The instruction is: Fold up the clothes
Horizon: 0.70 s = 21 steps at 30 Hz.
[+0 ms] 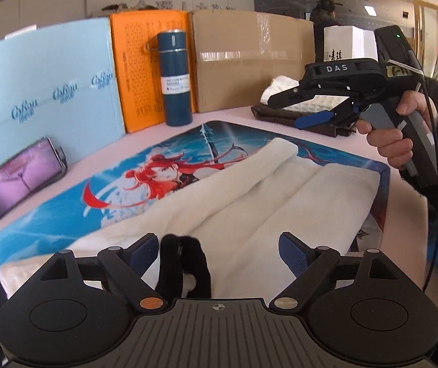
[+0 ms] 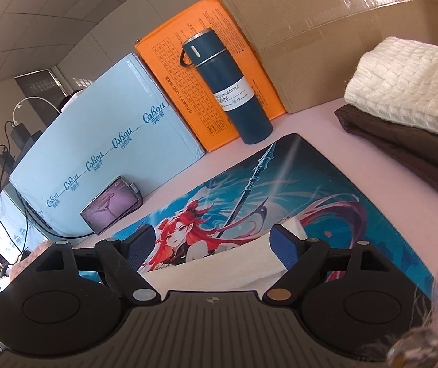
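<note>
A white fleece garment (image 1: 249, 190) lies lengthwise on the printed desk mat (image 1: 65, 211), folded into long panels. Its black fuzzy trim (image 1: 185, 263) sits at the near end, between the fingers of my left gripper (image 1: 219, 251), which is open just above the cloth and touches nothing. My right gripper (image 1: 284, 112) is held by a hand (image 1: 387, 144) above the garment's far end. In the right wrist view the right gripper (image 2: 211, 248) is open, with the white garment (image 2: 219, 271) below and between its fingers.
Folded clothes are stacked at the back right, a white knit (image 2: 403, 86) on a brown piece (image 2: 403, 150). A blue vacuum bottle (image 2: 231, 86), an orange box (image 2: 169, 70), a cardboard box (image 2: 326, 30), a light blue box (image 2: 102, 141) and a phone (image 2: 111, 208) line the back.
</note>
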Each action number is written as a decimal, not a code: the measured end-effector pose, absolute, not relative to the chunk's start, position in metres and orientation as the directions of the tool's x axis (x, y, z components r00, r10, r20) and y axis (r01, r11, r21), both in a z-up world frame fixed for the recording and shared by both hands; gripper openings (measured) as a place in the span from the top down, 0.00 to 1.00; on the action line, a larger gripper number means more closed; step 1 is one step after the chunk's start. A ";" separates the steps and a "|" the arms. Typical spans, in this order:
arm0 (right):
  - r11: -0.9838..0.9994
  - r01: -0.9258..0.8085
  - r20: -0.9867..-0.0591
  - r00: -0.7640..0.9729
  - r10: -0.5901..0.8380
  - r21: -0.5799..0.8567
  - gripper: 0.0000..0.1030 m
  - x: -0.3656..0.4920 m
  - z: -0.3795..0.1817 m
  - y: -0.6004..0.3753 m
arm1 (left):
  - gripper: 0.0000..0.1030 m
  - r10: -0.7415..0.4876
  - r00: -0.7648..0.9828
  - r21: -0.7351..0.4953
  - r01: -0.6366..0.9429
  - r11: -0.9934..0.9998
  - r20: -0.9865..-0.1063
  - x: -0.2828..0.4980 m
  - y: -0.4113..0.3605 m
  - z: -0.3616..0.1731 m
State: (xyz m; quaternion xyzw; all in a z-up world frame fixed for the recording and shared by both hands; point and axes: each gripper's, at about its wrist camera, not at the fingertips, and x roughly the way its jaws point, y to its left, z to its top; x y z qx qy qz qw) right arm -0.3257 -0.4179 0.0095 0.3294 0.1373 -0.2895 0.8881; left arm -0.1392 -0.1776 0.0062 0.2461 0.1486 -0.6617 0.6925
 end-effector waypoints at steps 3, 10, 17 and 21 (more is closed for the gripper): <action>0.635 0.623 -0.472 0.774 -0.421 0.456 0.22 -0.324 0.002 -0.439 | 0.11 -0.876 0.144 0.245 0.969 0.031 -0.460 -0.177 -0.182 0.009; 0.696 0.618 -0.569 0.740 -0.358 0.366 0.25 -0.301 -0.026 -0.472 | 0.10 -0.882 0.096 0.392 0.914 -0.106 -0.462 -0.258 -0.218 -0.012; 0.793 0.568 -0.590 0.726 -0.354 0.222 0.66 -0.289 -0.029 -0.455 | 0.12 -0.884 0.095 0.457 0.878 -0.142 -0.458 -0.286 -0.257 -0.029; 0.816 0.539 -0.586 0.738 -0.336 0.210 0.86 -0.290 -0.023 -0.446 | 0.91 -0.849 0.025 0.328 0.928 -0.177 -0.528 -0.271 -0.276 -0.024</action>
